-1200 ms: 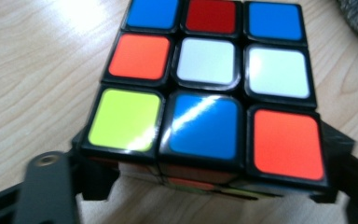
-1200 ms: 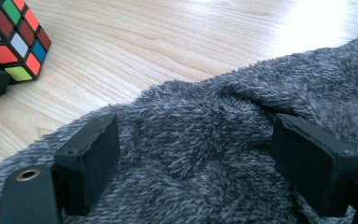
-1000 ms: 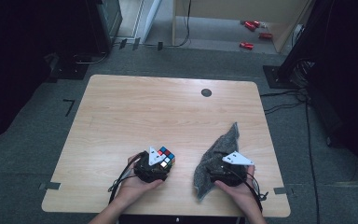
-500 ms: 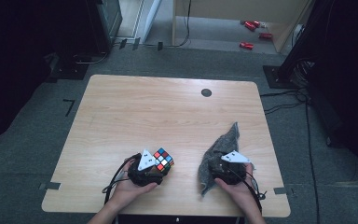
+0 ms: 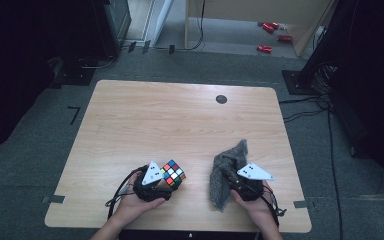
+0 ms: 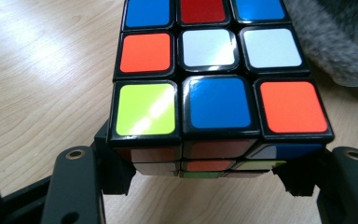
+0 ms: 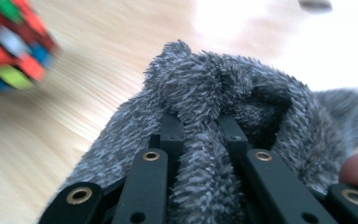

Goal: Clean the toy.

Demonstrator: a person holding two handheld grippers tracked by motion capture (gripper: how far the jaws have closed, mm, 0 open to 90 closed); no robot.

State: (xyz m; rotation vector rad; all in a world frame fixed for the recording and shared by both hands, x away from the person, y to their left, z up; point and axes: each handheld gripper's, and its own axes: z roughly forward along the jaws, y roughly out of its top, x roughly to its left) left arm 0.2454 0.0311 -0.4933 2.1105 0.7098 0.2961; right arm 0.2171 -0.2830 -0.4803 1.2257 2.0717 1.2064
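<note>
My left gripper (image 6: 205, 186) clamps the puzzle cube (image 6: 214, 93) near the table's (image 5: 180, 115) front edge. My right gripper's (image 7: 200, 135) jaws have just closed on the grey cloth (image 7: 223, 93). Risk: the pinched fold slips out when lifted.

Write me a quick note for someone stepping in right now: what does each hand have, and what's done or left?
Left gripper: shut on the cube, held at the table's near edge.
Right gripper: its jaws have just been closing and now pinch a fold of the grey cloth, which hangs bunched beside the cube.
Done: both things are gripped.
Left: likely bringing cloth and cube together, perhaps to wipe the cube; nothing shows them touching yet.
</note>
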